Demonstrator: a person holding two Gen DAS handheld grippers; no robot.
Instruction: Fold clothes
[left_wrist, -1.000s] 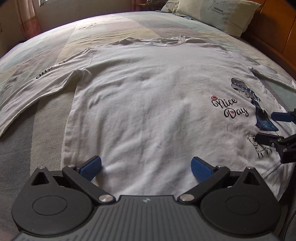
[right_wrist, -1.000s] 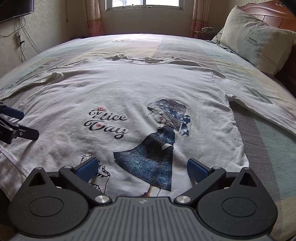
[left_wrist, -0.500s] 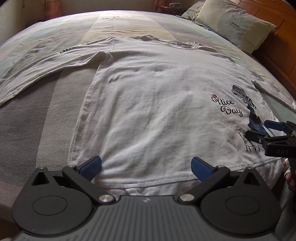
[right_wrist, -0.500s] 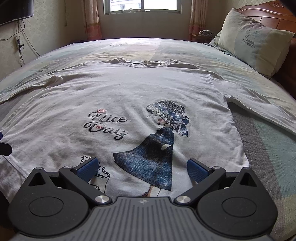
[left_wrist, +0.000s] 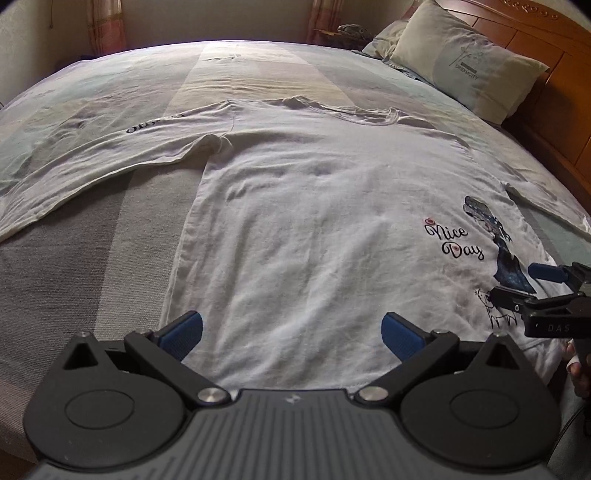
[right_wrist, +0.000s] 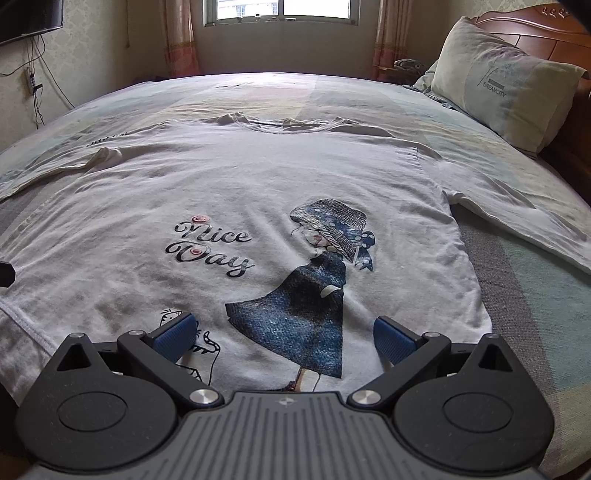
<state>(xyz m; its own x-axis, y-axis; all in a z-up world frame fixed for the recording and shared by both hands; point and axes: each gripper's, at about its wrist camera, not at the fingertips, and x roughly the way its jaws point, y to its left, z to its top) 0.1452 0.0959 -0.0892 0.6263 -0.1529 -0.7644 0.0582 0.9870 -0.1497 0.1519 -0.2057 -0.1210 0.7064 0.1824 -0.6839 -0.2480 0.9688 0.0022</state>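
Observation:
A white long-sleeved T-shirt lies flat, front up, on the bed, with a "Nice Day" print and a girl in a blue dress. Both sleeves are spread out sideways. My left gripper hovers open over the hem at the shirt's left half, nothing between its blue pads. My right gripper is open above the hem at the printed part; it also shows at the right edge of the left wrist view as the right gripper. A sliver of the left gripper shows at the right wrist view's left edge.
The bed has a striped grey and pastel cover. A pillow leans on the wooden headboard at the right. A window and curtains are behind; a TV and cables hang on the left wall. A hand holds the right gripper.
The left gripper has drawn back toward the hem and swung left, showing more of the left sleeve and bed. The right gripper pulled back slightly. Both stayed open.

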